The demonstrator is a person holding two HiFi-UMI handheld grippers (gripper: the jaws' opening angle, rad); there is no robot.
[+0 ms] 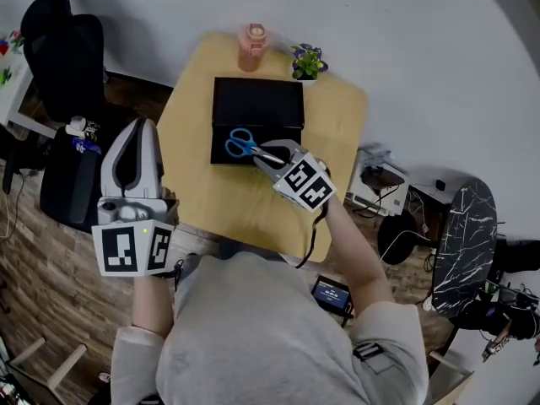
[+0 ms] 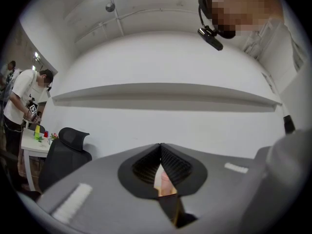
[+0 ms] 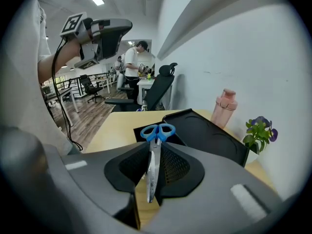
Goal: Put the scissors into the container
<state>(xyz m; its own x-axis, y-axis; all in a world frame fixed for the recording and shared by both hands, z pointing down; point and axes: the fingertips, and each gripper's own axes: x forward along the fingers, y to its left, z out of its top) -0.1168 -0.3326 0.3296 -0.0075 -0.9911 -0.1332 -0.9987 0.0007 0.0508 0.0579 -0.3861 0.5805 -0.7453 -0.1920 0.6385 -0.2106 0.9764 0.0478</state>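
Blue-handled scissors (image 1: 245, 145) (image 3: 156, 147) are clamped by their blades in my right gripper (image 1: 272, 160) (image 3: 155, 165), which is shut on them. The handles hang over the near edge of the black container (image 1: 257, 104) (image 3: 209, 135), an open box with its lid flat behind it, on the wooden table (image 1: 219, 201). My left gripper (image 1: 135, 154) (image 2: 161, 172) is raised off the table's left side, pointing up at a white wall, jaws shut with nothing held.
A pink bottle (image 1: 252, 47) (image 3: 224, 106) and a small potted plant (image 1: 308, 62) (image 3: 259, 130) stand at the table's far edge behind the container. A black office chair (image 1: 63, 53) is left of the table. Bags and cables (image 1: 396, 218) lie on the floor to the right.
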